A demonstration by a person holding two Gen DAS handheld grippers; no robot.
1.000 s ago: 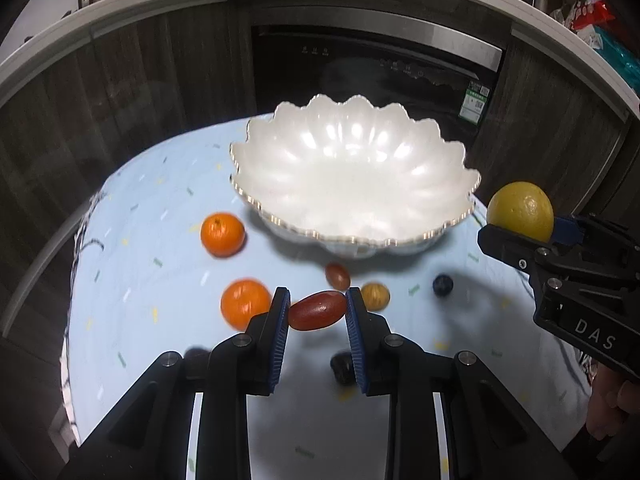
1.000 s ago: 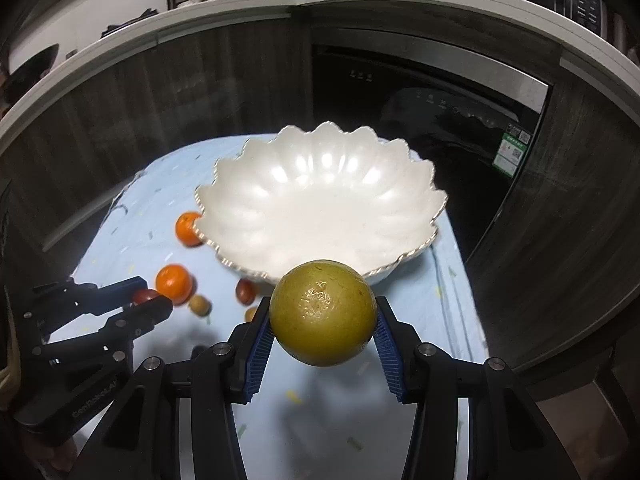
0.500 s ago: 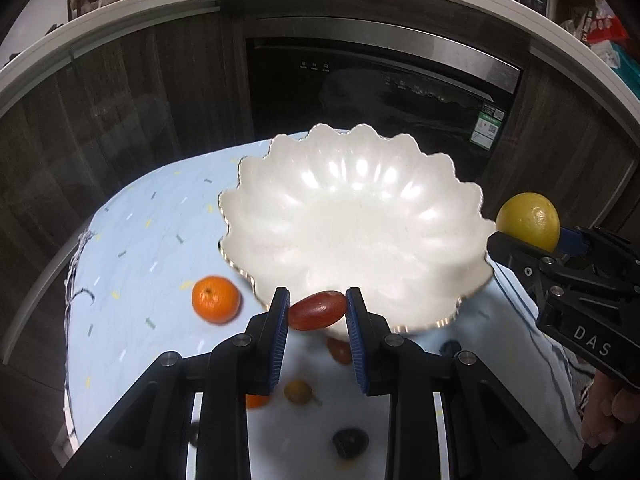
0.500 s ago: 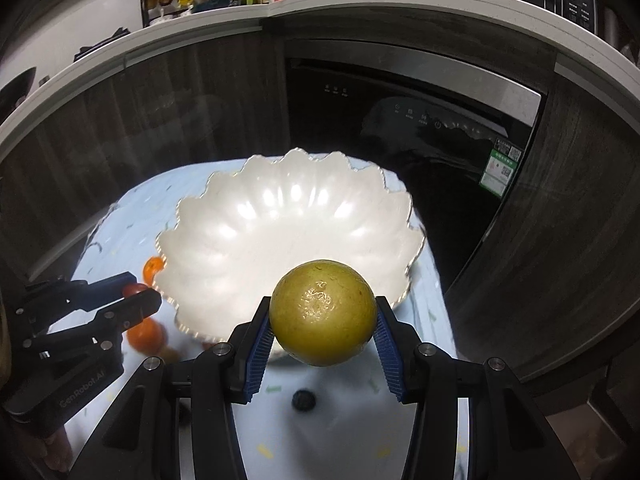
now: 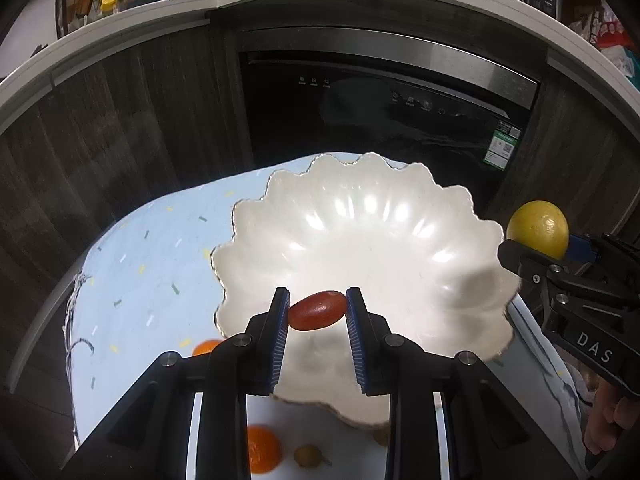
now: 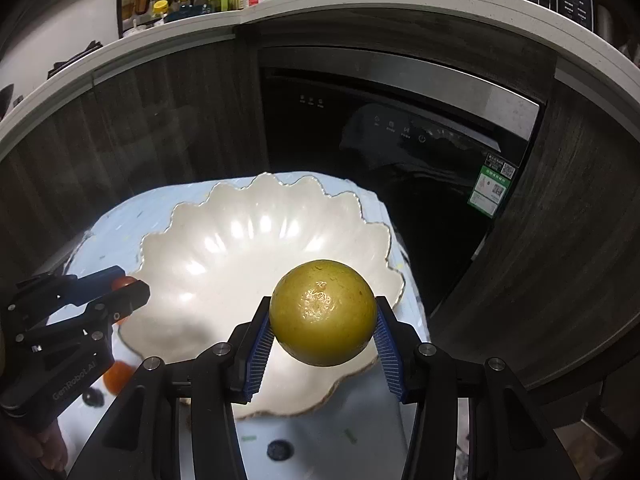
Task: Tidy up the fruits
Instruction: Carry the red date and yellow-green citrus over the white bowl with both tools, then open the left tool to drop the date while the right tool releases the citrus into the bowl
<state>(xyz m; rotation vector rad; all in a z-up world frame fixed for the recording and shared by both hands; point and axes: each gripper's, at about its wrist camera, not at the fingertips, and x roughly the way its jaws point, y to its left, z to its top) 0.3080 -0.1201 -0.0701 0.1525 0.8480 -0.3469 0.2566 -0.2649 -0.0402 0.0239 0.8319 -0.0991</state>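
A scalloped white bowl stands on the light blue cloth; nothing lies in it. My left gripper is shut on a small red oblong fruit held over the bowl's near rim. My right gripper is shut on a round yellow-green citrus, held over the bowl's right side. In the left wrist view that citrus shows at the right edge. In the right wrist view the left gripper reaches in from the left with the red fruit.
Two oranges, a small tan fruit and a dark berry lie on the cloth near the bowl. Dark cabinets and a black dishwasher stand behind. A hand grips the right tool.
Both grippers have moved forward with their fruits, from in front of the bowl to above it. The loose fruits have slipped down toward the bottom of the views.
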